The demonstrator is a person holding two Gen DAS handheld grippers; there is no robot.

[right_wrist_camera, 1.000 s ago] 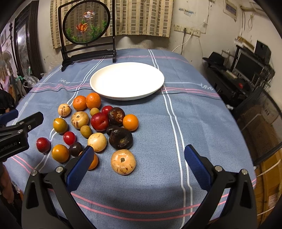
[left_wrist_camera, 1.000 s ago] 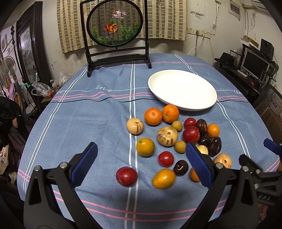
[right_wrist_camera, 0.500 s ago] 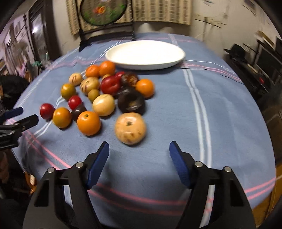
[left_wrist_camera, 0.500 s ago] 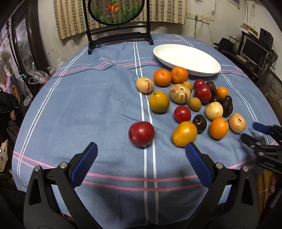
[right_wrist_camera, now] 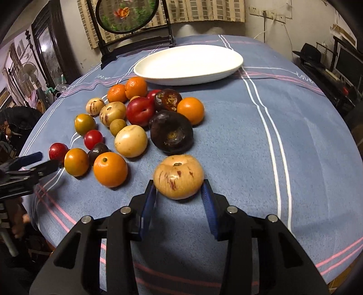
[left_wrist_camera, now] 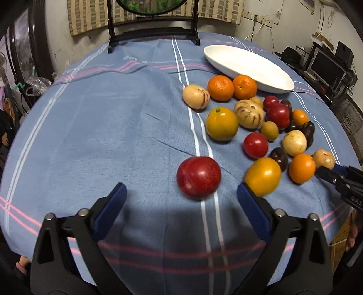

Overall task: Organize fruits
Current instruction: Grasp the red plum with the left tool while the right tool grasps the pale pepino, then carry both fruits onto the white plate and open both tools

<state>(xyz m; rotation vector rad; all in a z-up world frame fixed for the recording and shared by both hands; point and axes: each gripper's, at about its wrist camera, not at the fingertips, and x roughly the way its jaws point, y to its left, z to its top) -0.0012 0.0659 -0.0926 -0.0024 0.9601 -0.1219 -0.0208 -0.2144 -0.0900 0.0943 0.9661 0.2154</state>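
Dark fruit (right_wrist_camera: 171,133) (touching an orange (right_wrist_camera: 191,110)) crowds the striped melon (right_wrist_camera: 178,176).

Lived-in home room: round table under blue striped cloth (left_wrist_camera: 113,136); ahead of grippers, black-framed round embroidered screen (right_wrist_camera: 127,15), beige checked curtain (right_wrist_camera: 204,11); right, dark monitor (left_wrist_camera: 324,68) on cluttered shelving.
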